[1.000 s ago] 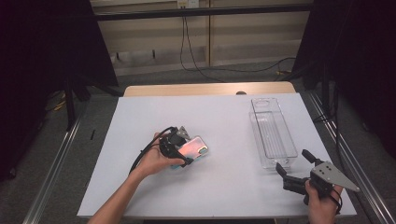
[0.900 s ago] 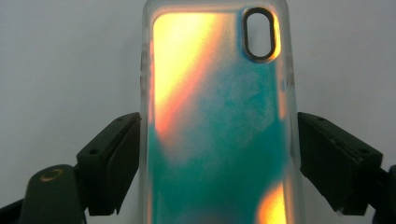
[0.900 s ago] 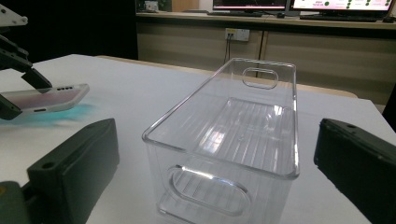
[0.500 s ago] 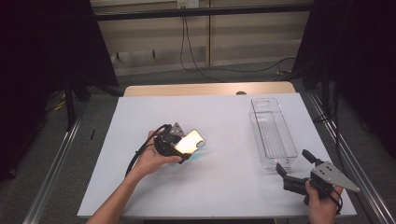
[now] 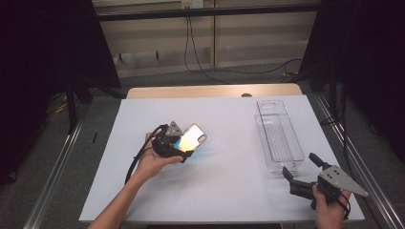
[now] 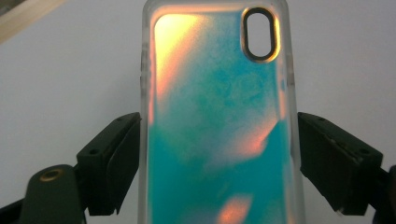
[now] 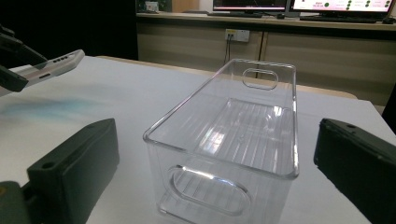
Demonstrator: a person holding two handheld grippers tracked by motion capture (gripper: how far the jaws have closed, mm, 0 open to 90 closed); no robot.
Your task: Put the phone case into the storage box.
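Note:
A clear phone case (image 5: 194, 136) with a shimmering teal and orange back is held above the white table (image 5: 224, 186), left of centre. My left gripper (image 5: 180, 145) is shut on it. In the left gripper view both jaws press the long edges of the case (image 6: 219, 140), and its camera cutout points away from me. In the right gripper view the case (image 7: 56, 65) is tilted and off the table surface. My right gripper (image 5: 299, 164) stands open near the front right corner, with nothing between its jaws, and faces the near end of a clear plastic bin (image 5: 279, 136).
The empty bin (image 7: 243, 121) lies lengthwise on the right side of the table, with handle cutouts at both ends. A wooden edge (image 5: 215, 90) runs along the far side. Metal rails flank the table, and black curtains hang at both sides.
My left gripper has raised the phone case and carried it slightly farther from me, and the case now catches more light. The right gripper has stayed put.

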